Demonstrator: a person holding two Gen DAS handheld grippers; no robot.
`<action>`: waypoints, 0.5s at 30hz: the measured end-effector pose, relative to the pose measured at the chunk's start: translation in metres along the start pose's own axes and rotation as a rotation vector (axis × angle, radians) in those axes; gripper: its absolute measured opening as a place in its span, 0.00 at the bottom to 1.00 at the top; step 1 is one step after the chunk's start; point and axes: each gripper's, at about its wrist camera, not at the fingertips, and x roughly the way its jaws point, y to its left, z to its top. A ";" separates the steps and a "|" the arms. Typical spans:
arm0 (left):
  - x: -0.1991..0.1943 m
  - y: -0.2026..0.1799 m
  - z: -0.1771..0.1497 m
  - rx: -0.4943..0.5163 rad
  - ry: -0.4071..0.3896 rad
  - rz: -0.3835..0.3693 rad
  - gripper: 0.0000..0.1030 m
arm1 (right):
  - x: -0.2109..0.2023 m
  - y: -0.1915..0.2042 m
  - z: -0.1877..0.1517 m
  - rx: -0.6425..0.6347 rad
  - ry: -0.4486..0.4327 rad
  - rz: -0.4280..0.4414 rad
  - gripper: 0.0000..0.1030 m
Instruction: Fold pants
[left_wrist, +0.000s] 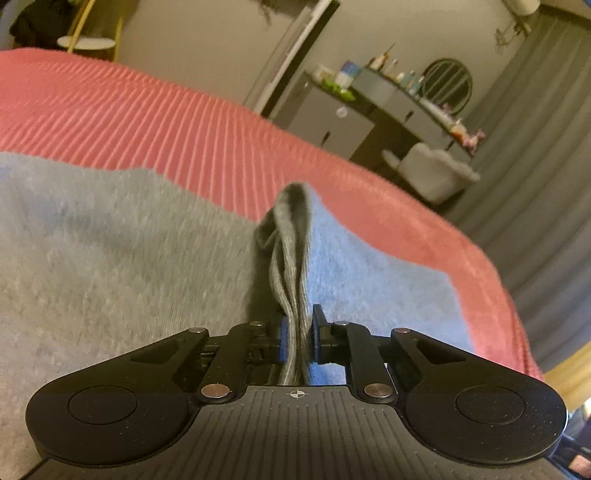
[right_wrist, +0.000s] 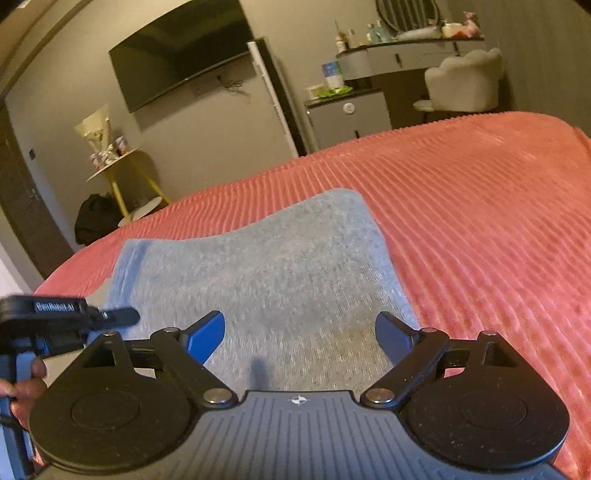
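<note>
1. One bed (right_wrist: 480, 206) fills most of both views — ribbed coral-pink cover, the pants spread across it.
2. Grey pants (right_wrist: 280, 273) lie flat on the bed cover; in the right wrist view they run from the tool out to a rounded far edge, with a banded hem or waistband at the far left corner — cannot tell which.
3. In the left wrist view the pants (left_wrist: 110, 258) cover the lower left, and a ribbed band of the fabric stands up in a ridge straight ahead of the tool.
4. Left tool (left_wrist: 298, 338): clenched on that ribbed band of the pants; fabric is bunched between the two pads and rises away from them.
5. Right tool (right_wrist: 299, 338): released, jaws spread wide, just above the pants with nothing between them; blue pad (right_wrist: 207, 332) visible on its left finger.
6. Left tool also shows at the left edge of the right wrist view (right_wrist: 122, 316), over the pants near the banded corner, with the person's hand (right_wrist: 22, 391) on its grip.
7. Background: wall TV (right_wrist: 181, 51), vanity with bottles (right_wrist: 406, 51), pale chair (right_wrist: 461, 81), yellow-legged side stand (right_wrist: 122, 173).
</note>
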 end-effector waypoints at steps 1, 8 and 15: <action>-0.005 -0.001 0.000 0.006 -0.007 -0.001 0.14 | -0.001 0.000 0.000 -0.006 0.000 0.003 0.87; -0.020 -0.001 0.002 0.080 -0.068 0.102 0.16 | -0.004 0.002 -0.001 -0.032 -0.002 -0.007 0.87; 0.005 0.011 -0.002 0.044 -0.025 0.142 0.28 | 0.024 -0.012 -0.002 0.032 0.156 -0.119 0.87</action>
